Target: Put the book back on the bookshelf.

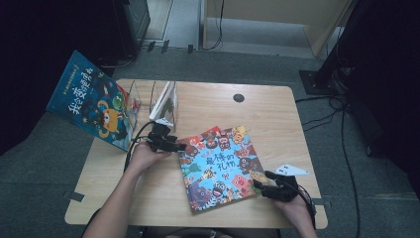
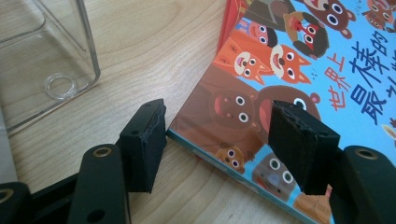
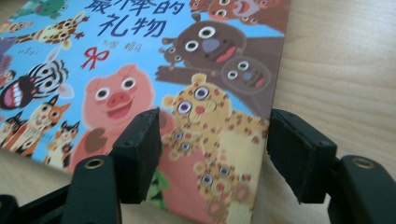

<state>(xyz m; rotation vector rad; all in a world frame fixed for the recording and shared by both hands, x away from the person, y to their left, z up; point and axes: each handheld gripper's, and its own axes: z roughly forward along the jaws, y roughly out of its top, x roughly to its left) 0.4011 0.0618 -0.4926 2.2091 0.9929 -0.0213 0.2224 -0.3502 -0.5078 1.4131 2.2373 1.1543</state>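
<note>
- A picture book is laid flat and closed on the wooden table, cover up, at the near middle, turned a little out of square with the table's front edge.
- The cover is seen to be light blue, crowded with cartoon animals (bears, foxes, a pig, a leopard, a zebra), with a dark blue Chinese title and a small red bow.
- One corner is pressed flat to the table.
</note>
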